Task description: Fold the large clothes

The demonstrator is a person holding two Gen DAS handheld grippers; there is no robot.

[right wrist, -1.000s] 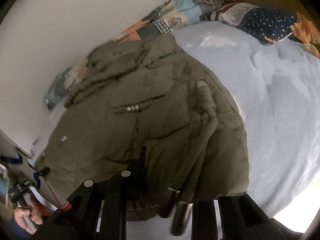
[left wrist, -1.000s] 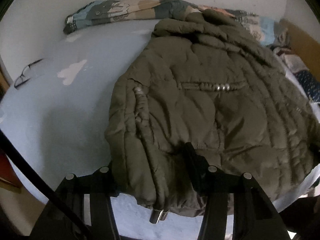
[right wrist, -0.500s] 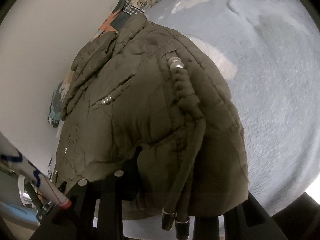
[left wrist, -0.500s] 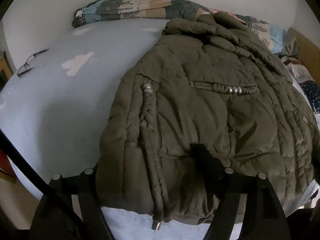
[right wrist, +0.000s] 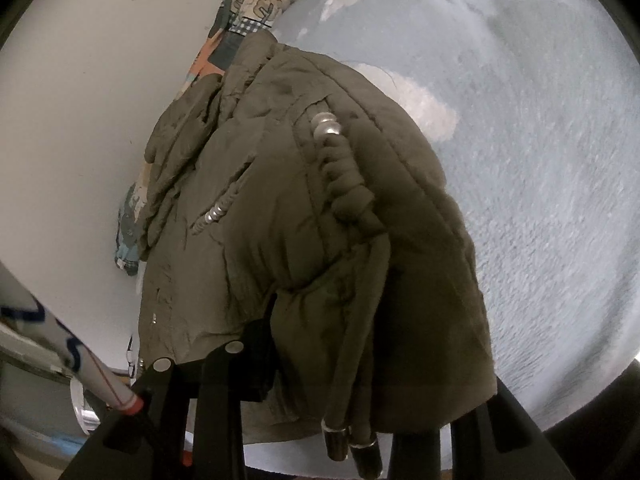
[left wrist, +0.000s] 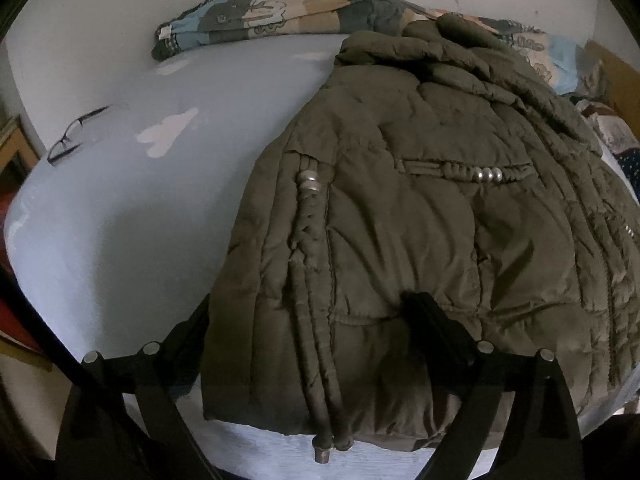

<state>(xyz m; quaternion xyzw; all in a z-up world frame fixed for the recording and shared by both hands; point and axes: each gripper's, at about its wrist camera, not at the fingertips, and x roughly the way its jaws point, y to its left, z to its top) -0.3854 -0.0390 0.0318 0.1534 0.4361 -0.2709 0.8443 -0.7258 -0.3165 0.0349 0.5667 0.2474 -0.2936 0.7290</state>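
An olive-green padded jacket (left wrist: pixel 420 208) lies on the light blue bed (left wrist: pixel 140 208), hood toward the wall. My left gripper (left wrist: pixel 308 320) has its jaws wide apart around the jacket's near hem; the right finger (left wrist: pixel 432 324) presses into the fabric, the left finger sits beside the edge. Two drawcords with metal tips (left wrist: pixel 332 444) hang off the hem. In the right wrist view the jacket (right wrist: pixel 304 216) bulges between the jaws of my right gripper (right wrist: pixel 360 352), which hold its hem corner; the right finger is hidden by fabric. Cord tips (right wrist: pixel 352 444) dangle there.
A patterned quilt (left wrist: pixel 260 20) is rolled along the white wall. Glasses (left wrist: pixel 76 136) lie at the bed's far left edge. Pillows (left wrist: pixel 616 144) sit far right. A white pole with red end (right wrist: pixel 100 380) crosses lower left in the right wrist view.
Both grippers have moved in closer along the jacket's hem, and the hem is bunched up higher. The right view has swung toward the wall.
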